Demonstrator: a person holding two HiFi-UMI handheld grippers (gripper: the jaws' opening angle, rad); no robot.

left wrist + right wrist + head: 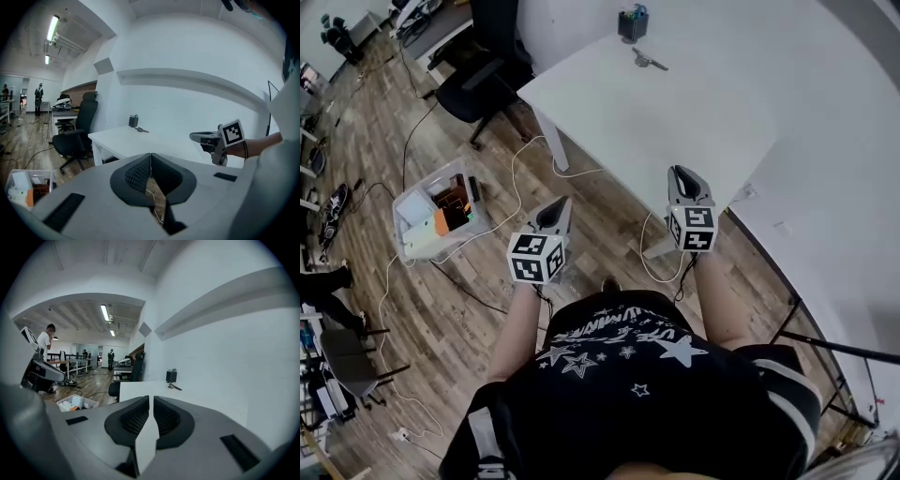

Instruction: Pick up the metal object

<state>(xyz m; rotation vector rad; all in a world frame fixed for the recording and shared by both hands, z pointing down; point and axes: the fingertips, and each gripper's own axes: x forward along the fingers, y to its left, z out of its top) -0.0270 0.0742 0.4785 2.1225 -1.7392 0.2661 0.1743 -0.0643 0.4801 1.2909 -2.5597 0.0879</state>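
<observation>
The metal object (pixel 649 61) is a small grey tool lying near the far edge of the white table (pixel 675 122), next to a dark holder (pixel 632 23). Both grippers hang in the air short of the table's near edge, well away from the object. My left gripper (pixel 557 210) is over the wooden floor and my right gripper (pixel 682 178) is at the table's near side. In the left gripper view the jaws (pixel 150 157) are shut and empty, with the metal object (pixel 141 130) far ahead. The right gripper (pixel 151 401) is also shut and empty, with the object (pixel 174 387) far ahead of it.
A black office chair (pixel 483 70) stands left of the table. A clear plastic bin (pixel 436 211) with odds and ends sits on the floor, with white cables (pixel 511 187) trailing around it. A white wall (pixel 853 187) runs along the table's right side. People stand far back in the room.
</observation>
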